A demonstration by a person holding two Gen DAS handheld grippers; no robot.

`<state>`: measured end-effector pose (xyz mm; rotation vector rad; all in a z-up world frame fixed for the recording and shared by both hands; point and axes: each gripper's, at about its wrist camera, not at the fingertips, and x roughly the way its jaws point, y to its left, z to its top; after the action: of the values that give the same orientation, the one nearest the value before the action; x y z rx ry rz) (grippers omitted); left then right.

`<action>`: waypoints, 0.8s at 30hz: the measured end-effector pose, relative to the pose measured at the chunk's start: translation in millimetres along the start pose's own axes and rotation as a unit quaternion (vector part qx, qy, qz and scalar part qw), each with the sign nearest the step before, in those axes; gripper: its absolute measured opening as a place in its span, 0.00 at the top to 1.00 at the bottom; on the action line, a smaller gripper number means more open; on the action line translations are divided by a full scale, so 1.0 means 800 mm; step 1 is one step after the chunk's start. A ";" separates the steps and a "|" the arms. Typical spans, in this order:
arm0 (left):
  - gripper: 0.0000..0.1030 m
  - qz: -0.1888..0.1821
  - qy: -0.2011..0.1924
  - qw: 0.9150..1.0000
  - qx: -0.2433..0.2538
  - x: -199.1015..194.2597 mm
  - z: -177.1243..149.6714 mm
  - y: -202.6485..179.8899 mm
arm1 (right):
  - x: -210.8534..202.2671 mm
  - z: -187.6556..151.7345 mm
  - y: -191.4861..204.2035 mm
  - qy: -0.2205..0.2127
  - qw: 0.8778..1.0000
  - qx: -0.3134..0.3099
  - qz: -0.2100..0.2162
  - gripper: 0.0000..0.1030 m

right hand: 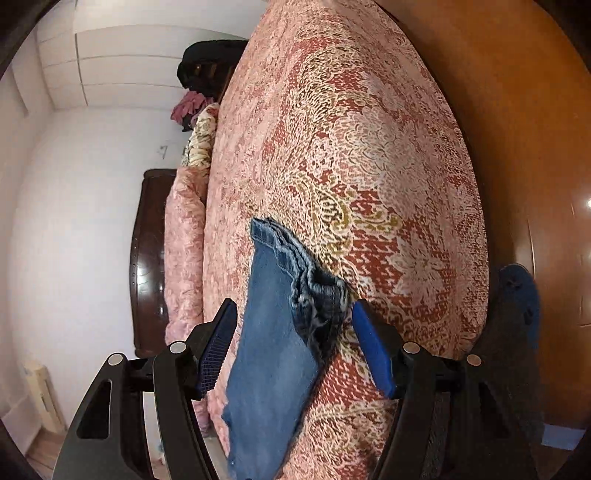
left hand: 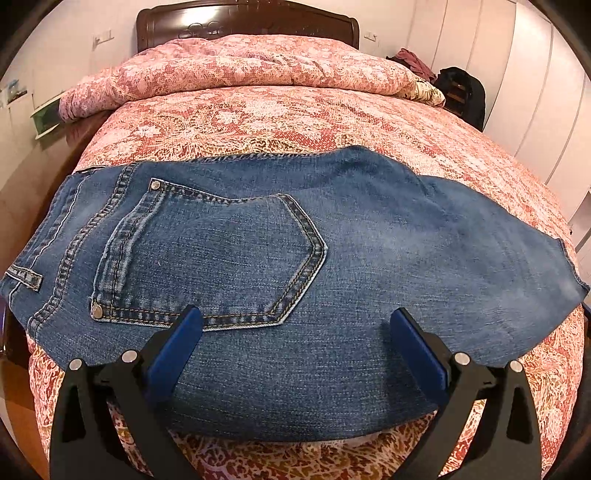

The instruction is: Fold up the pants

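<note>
Blue jeans (left hand: pixel 332 266) lie folded lengthwise across the bed, waistband at the left, a back pocket (left hand: pixel 207 258) facing up, the leg ends at the right. My left gripper (left hand: pixel 295 321) hovers open over the near edge of the jeans, below the pocket, with nothing pinched. In the right wrist view, which is rolled on its side, the hemmed leg ends (right hand: pixel 288 280) lie between the fingers of my right gripper (right hand: pixel 291 314). Its blue pads (right hand: pixel 373 350) stand apart on either side of the denim and do not press it.
The bed has a red and pink patterned cover (left hand: pixel 277 122), with a rolled quilt (left hand: pixel 236 77) in front of the dark headboard (left hand: pixel 243 22). A chair with dark clothes (left hand: pixel 461 92) stands at the far right. The wooden floor (right hand: pixel 517 129) and a person's blue slipper (right hand: pixel 521 288) are beside the bed.
</note>
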<state>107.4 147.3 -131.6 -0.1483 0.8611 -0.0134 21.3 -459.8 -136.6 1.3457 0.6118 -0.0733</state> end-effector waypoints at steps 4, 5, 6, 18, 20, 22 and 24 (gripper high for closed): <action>0.02 0.000 0.000 1.000 0.000 0.000 -0.001 -0.001 | 0.003 0.003 0.004 0.000 1.000 -0.004 0.006 0.38; 0.02 0.001 0.000 1.000 0.000 0.000 -0.001 -0.001 | 0.007 0.003 0.005 0.004 1.000 -0.012 0.000 0.38; 0.02 0.001 0.000 1.000 0.000 -0.001 -0.001 -0.001 | 0.006 0.003 0.007 0.005 1.000 -0.018 -0.004 0.38; 0.02 -0.001 0.000 1.000 -0.001 0.000 -0.001 -0.001 | -0.007 -0.008 0.039 0.005 0.997 -0.070 -0.006 0.84; 0.02 -0.001 0.000 1.000 -0.001 -0.001 -0.001 -0.001 | -0.011 -0.018 0.070 0.001 0.995 -0.101 0.008 0.85; 0.02 -0.001 0.000 1.000 -0.001 -0.001 -0.001 -0.001 | -0.011 -0.028 0.096 0.003 0.992 -0.123 0.022 0.85; 0.02 -0.001 -0.001 1.000 -0.001 0.000 -0.001 -0.001 | -0.007 -0.044 0.134 0.009 0.987 -0.158 0.038 0.85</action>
<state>106.7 146.8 -131.9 -0.1509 0.8599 -0.0146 45.7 -402.6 -42.4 1.0607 0.5602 0.0959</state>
